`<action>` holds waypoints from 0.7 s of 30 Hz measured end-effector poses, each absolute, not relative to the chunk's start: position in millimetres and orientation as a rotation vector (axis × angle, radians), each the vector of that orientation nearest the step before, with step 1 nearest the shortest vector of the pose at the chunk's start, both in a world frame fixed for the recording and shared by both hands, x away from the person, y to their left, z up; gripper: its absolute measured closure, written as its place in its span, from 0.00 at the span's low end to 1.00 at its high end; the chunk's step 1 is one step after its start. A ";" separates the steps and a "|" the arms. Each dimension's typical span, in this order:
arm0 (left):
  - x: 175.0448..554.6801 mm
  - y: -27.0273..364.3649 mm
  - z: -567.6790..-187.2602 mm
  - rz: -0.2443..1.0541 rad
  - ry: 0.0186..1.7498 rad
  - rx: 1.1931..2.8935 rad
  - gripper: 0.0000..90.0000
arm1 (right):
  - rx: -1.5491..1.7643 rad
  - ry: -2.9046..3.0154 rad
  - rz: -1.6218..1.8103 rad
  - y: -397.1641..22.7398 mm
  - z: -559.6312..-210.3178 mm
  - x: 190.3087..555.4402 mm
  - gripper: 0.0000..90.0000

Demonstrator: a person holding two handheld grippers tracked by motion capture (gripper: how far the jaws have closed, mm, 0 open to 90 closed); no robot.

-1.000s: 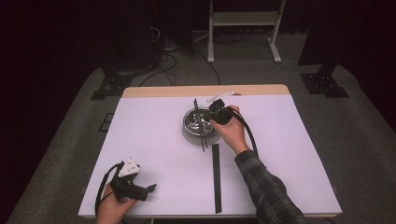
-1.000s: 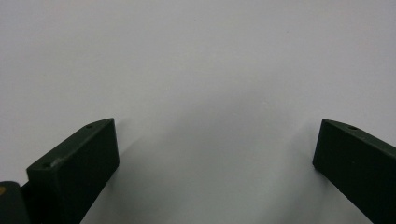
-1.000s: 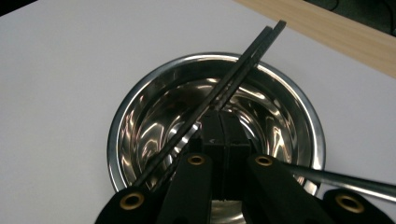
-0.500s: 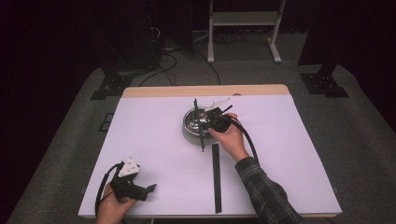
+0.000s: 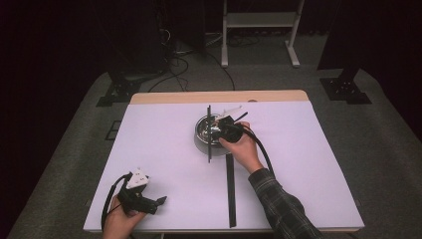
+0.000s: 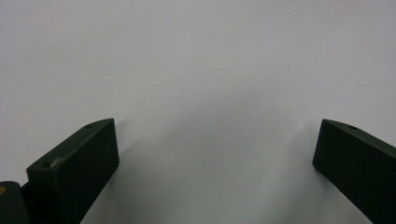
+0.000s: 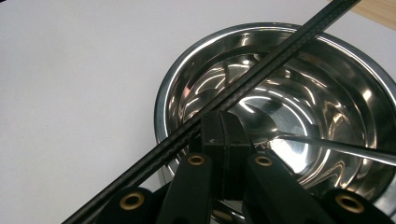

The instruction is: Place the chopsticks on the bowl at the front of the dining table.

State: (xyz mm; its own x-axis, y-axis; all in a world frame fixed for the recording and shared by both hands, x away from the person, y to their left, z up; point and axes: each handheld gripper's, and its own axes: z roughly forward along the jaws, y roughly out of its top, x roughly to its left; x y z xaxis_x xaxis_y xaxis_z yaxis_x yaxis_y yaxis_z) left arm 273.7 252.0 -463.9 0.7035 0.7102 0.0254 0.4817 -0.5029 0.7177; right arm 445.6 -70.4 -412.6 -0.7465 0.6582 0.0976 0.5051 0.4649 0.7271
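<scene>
While the high view shows the right tongs [image 5: 222,130] poised over the steel bowl [image 5: 203,130] at the far middle of the counter [image 5: 308,174], a thin black rod [image 5: 209,133] lies across the bowl's rim, running near to far. A second black strip [image 5: 230,191] lies flat on the counter just near of the bowl. The left tongs [image 5: 158,201] rest at the near left corner, well apart from the work.

From the left gripper view, the left tongs [image 6: 215,163] stand wide open over bare counter, holding nothing.

From the right gripper view, the right tongs [image 7: 224,135] are closed, pads together, tip touching or just beside the black rod [image 7: 243,84] above the bowl [image 7: 327,107]; whether the rod is pinched cannot be told. A spoon-like handle [image 7: 336,148] lies inside the bowl.

Risk, as judged: the rod balances on the rim and could roll or tip off if nudged; pressing on the rim could tilt the bowl. Open counter lies left and right; the far edge is close.
</scene>
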 end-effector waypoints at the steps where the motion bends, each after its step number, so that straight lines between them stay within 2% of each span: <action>1: 273.7 252.1 -463.9 0.415 0.903 2.202 0.00 | 1.015 2.514 1.148 -70.7 -412.2 445.3 1.00; 8: 273.8 252.1 -463.9 0.415 0.904 2.201 0.00 | 0.964 2.508 1.170 -77.0 -401.4 431.0 1.00; 21: 273.9 252.4 -463.6 0.414 0.901 2.207 0.00 | 0.864 2.541 1.240 -99.0 -395.7 375.7 1.00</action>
State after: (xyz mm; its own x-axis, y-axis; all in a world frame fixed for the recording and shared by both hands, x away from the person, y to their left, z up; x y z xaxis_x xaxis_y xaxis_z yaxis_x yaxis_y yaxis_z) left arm 273.9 252.4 -463.6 0.7060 0.7077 0.0275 0.4814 -0.5080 0.7143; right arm 375.7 -99.0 -395.7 -0.8135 0.5753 0.0847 0.4208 0.4819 0.7686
